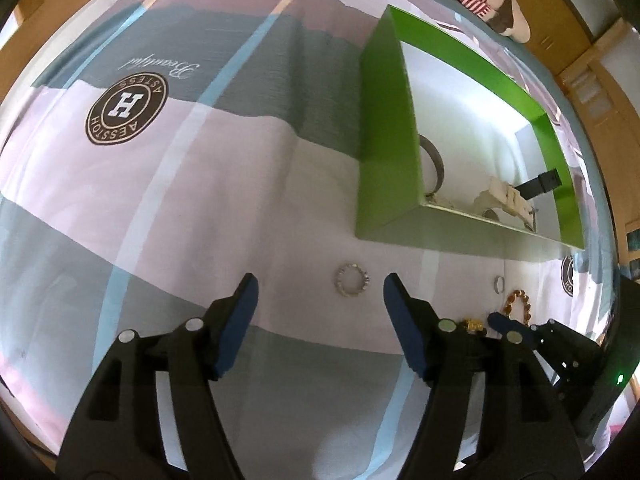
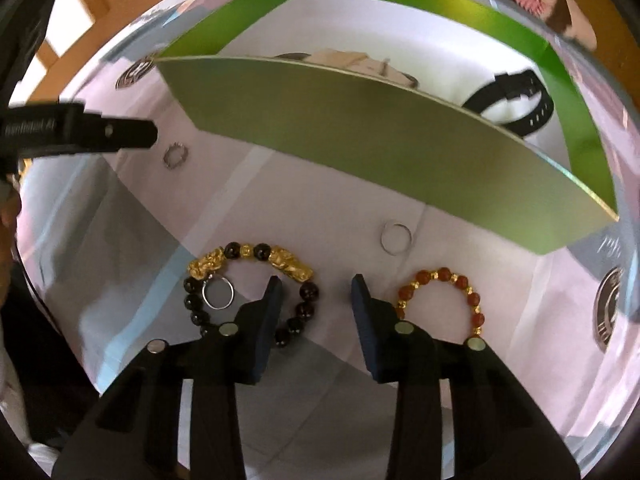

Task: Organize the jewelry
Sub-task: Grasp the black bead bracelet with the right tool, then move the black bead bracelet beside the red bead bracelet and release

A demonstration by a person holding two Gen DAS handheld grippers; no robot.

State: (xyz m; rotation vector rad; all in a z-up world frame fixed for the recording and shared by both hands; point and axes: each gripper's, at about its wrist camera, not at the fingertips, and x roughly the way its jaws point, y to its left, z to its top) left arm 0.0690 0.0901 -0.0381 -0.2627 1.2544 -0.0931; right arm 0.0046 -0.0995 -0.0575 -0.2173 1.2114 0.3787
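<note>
Both tools gape empty over the bed: left tool near a ring, right tool between two bracelets.

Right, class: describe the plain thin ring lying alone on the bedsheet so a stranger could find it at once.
Start at the green box on the bedsheet. Just in front of its near wall, between the black-and-gold bracelet and the reddish-brown bead bracelet, lies the plain ring. Unlike the other smooth ring, it touches no bracelet, and the bumpy ring is textured.
</note>
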